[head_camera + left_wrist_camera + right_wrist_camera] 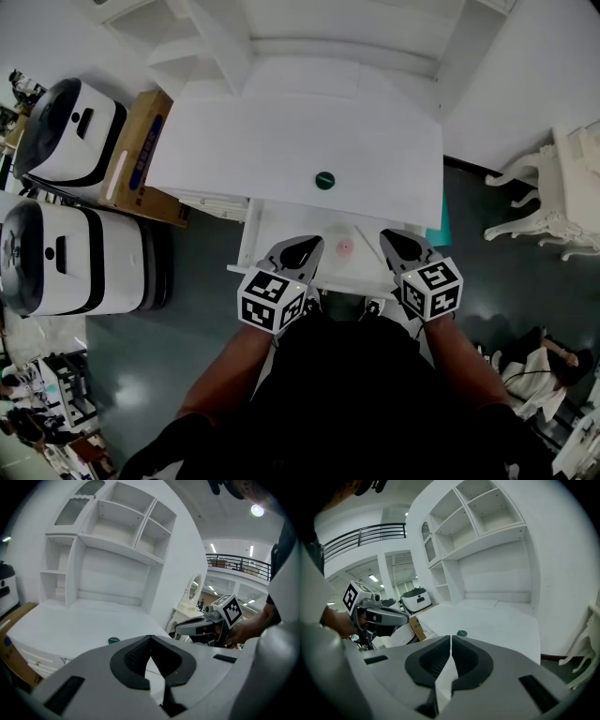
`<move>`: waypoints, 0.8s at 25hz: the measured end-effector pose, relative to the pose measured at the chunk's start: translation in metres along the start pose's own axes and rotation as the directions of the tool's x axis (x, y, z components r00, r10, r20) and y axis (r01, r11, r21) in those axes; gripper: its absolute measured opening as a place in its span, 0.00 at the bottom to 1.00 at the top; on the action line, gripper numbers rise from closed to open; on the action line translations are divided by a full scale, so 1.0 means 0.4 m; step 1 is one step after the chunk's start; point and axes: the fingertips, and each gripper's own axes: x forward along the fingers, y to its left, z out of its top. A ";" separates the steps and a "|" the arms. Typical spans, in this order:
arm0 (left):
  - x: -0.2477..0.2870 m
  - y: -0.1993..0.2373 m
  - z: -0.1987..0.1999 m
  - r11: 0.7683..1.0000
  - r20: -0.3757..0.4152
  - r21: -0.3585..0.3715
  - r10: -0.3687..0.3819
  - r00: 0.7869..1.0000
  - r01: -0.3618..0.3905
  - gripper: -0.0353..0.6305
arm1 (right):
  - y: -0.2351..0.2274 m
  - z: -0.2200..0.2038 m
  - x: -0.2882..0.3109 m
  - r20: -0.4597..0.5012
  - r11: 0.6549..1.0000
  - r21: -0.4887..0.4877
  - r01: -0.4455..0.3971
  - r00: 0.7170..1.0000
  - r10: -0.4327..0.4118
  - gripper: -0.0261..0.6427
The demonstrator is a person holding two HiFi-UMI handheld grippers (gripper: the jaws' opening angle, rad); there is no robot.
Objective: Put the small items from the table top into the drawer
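A small dark green round item point(324, 180) lies near the front middle of the white table top point(244, 141). It also shows as the green item point(114, 640) and the green item point(461, 633) in the gripper views. Below the table's front edge the drawer point(248, 239) is pulled out. Inside it lie a small pink item point(345, 247) and a thin pale stick point(367, 243). My left gripper point(305, 247) hovers over the drawer's left part, shut and empty point(150, 636). My right gripper point(397, 240) hovers over its right part, also shut and empty point(451, 636).
White open shelves point(281, 37) rise at the back of the desk. Two white machines point(67, 131) point(75, 258) and a cardboard box point(141, 155) stand to the left. A white ornate piece of furniture point(562, 197) is on the right, and a person point(539, 361) sits at lower right.
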 end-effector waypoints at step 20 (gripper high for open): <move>0.018 0.042 -0.018 0.995 -0.009 -0.098 -0.011 1.000 0.011 0.06 | 0.009 -0.015 0.061 -0.038 0.999 -0.036 -0.024 0.999 0.022 0.08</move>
